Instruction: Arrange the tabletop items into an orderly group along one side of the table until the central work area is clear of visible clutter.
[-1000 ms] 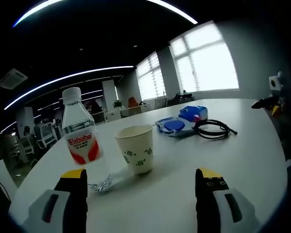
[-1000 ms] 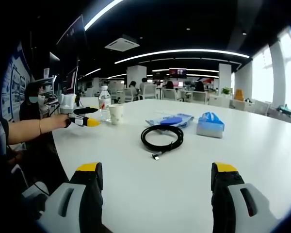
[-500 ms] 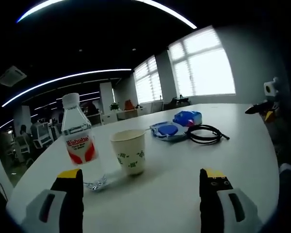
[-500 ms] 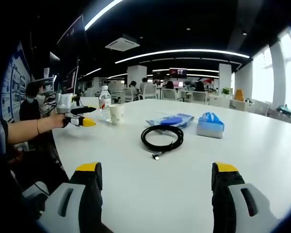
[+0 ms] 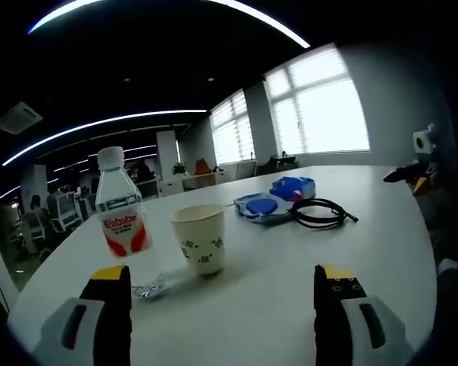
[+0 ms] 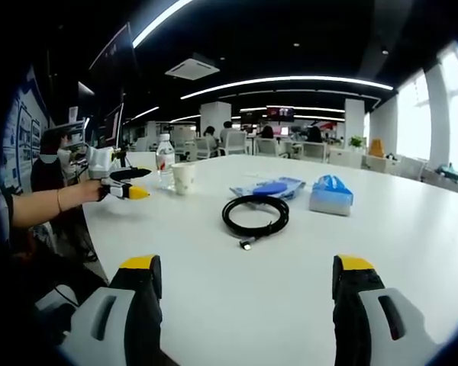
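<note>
On the white table (image 5: 290, 282) a water bottle (image 5: 122, 216) with a red label stands upright, and a paper cup (image 5: 199, 239) stands just right of it. Farther off lie a blue flat packet (image 5: 259, 206), a blue tissue pack (image 5: 294, 187) and a coiled black cable (image 5: 318, 213). My left gripper (image 5: 223, 305) is open, short of the bottle and cup. In the right gripper view the cable (image 6: 254, 213), packet (image 6: 266, 188), tissue pack (image 6: 330, 196), cup (image 6: 182, 178) and bottle (image 6: 165, 162) sit ahead of my open right gripper (image 6: 248, 293). The left gripper (image 6: 124, 183) shows there at left.
A crumpled clear wrapper (image 5: 149, 287) lies at the bottle's foot. A person's forearm (image 6: 49, 204) reaches in from the left. Office chairs and desks (image 6: 290, 150) stand beyond the table. The right gripper (image 5: 417, 164) appears at the far right edge of the left gripper view.
The left gripper has drawn back slightly from the bottle and cup, which look a bit smaller and farther. The right gripper has not moved.
</note>
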`<move>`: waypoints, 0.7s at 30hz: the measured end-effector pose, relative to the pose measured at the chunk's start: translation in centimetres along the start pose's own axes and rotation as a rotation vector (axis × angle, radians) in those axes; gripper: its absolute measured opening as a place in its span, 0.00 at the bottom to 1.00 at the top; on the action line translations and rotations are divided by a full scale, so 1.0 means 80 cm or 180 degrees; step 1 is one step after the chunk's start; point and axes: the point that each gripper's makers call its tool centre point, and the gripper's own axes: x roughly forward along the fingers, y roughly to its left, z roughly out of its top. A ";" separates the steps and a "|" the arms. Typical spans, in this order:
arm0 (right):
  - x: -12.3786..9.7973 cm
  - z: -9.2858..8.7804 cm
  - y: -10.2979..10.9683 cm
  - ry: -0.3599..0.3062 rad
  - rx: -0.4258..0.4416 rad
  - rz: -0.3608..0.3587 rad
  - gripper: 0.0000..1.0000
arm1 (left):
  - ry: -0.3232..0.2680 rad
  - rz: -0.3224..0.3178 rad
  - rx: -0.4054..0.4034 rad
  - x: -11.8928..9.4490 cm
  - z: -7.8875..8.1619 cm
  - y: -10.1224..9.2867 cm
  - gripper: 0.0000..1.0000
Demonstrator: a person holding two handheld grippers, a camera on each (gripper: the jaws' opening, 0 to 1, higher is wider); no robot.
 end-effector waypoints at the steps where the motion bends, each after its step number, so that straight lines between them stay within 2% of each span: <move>1: 0.000 0.000 -0.001 -0.0001 0.0004 -0.0002 0.90 | -0.0007 -0.0004 -0.0008 -0.001 0.001 -0.002 0.99; 6: 0.001 0.001 -0.003 -0.0002 0.0008 -0.0012 0.90 | -0.0037 -0.0041 -0.0039 -0.006 0.002 -0.010 0.99; 10: 0.001 0.002 -0.003 -0.0014 0.0013 -0.0007 0.90 | 0.0020 -0.0081 -0.0066 -0.008 -0.002 -0.016 0.99; 17: 0.001 0.008 -0.010 -0.0030 -0.0015 -0.0030 0.89 | -0.0062 -0.0136 -0.0081 -0.013 0.010 -0.033 0.99; 21: 0.002 0.011 -0.011 -0.0055 -0.0013 -0.0024 0.91 | -0.0036 -0.0190 -0.0068 -0.011 0.011 -0.043 0.99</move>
